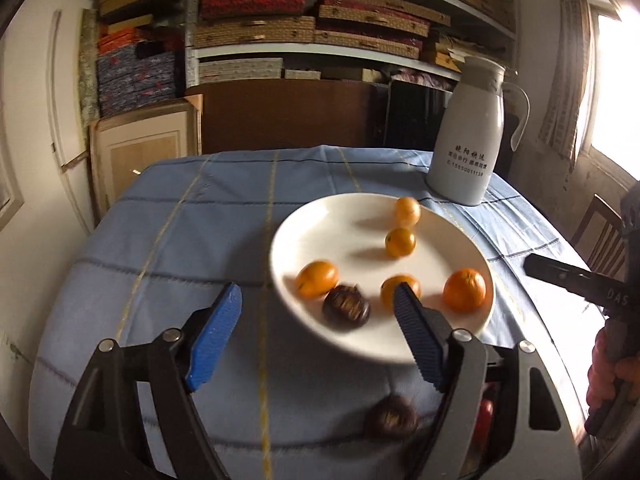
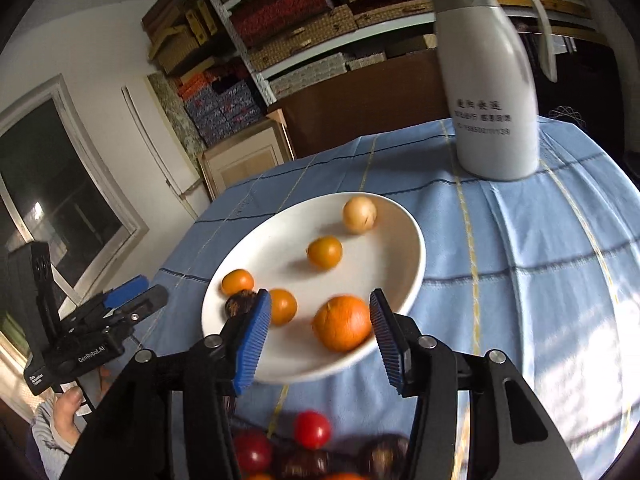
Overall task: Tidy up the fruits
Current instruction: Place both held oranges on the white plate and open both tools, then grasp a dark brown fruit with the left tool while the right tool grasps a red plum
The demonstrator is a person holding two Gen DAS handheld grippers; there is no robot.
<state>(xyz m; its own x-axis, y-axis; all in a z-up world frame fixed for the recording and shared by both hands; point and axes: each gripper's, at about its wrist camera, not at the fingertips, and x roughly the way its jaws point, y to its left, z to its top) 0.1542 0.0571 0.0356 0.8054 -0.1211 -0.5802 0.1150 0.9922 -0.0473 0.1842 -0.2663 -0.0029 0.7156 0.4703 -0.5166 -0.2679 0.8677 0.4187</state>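
A white plate (image 1: 320, 216) on the blue tablecloth holds several small orange fruits, a larger orange (image 1: 464, 290) and a dark chestnut (image 1: 346, 306). My left gripper (image 1: 318, 300) is open and empty, above the plate's near rim. Another chestnut (image 1: 392, 416) lies on the cloth below it. In the right wrist view my right gripper (image 2: 320, 312) is open and empty, its blue pads either side of the orange (image 2: 342, 328) above the plate (image 2: 380, 264). Red tomatoes (image 2: 312, 428) and dark chestnuts (image 2: 384, 456) lie near the front edge.
A white thermos jug (image 1: 468, 132) stands at the back right of the table, also in the right wrist view (image 2: 492, 92). Shelves of boxes and a wooden cabinet stand behind. The left gripper body (image 2: 92, 332) shows at the right view's left edge.
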